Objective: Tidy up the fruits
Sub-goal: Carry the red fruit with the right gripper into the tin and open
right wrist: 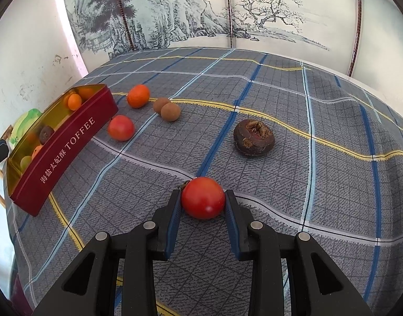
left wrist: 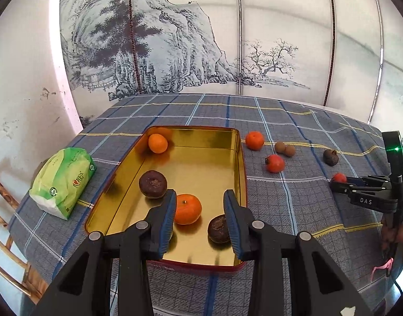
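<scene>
Plaid cloth [right wrist: 254,137] under all. Tomato [right wrist: 203,197] rests on it, pinched across its middle by right gripper [right wrist: 203,202]; likely light, smooth, bruisable, so hold gently. Left gripper [left wrist: 199,210] hangs spread over tin [left wrist: 242,184], orange [left wrist: 187,208] loose between pads.

A table under a grey plaid cloth [right wrist: 254,84] carried a red toffee tin [right wrist: 67,147], a green tissue pack [left wrist: 62,181], a tangerine [right wrist: 138,96], two brown longans [right wrist: 166,109], two tomatoes [right wrist: 121,127] and a dark water chestnut [right wrist: 253,138].
</scene>
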Available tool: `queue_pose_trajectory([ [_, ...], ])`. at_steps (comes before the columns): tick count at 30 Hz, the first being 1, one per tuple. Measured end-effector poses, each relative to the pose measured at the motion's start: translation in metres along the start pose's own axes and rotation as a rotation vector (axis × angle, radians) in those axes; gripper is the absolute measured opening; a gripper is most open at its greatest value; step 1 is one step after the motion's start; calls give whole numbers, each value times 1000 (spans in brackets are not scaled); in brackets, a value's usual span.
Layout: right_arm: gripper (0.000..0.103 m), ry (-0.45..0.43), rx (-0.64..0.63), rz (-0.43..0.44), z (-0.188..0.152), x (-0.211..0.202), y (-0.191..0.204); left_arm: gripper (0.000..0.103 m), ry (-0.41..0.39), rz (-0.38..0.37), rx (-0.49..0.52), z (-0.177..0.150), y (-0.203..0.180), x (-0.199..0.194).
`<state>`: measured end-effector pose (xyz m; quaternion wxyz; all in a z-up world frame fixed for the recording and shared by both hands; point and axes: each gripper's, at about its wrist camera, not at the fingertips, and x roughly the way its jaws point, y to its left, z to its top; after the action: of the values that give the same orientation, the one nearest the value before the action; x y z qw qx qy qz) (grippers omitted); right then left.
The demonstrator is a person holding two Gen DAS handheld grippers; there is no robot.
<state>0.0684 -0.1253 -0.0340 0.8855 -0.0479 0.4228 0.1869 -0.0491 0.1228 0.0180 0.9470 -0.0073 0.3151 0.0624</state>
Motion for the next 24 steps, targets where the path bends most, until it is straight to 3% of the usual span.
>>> queue_pose_trajectory([
  [3, 33, 0, -8, -2, 0, -1, 0, 42, -6, 7, -25, -1, 7, -4],
  [5, 33, 2, -17, -2, -1, -2, 2, 52, -17, 16, -52, -1, 17, -8],
  [7, 33, 2, -21, -4, -4, -4, 5, 71, -26, 41, -87, -2, 29, -13],
  [15, 33, -7, 12, 40, -10, -18, 15, 78, -56, 100, -164, -7, 63, -29],
  [24, 33, -70, -108, 146, 25, -47, 84, 79, -22, 67, -193, -23, 70, -30],
])
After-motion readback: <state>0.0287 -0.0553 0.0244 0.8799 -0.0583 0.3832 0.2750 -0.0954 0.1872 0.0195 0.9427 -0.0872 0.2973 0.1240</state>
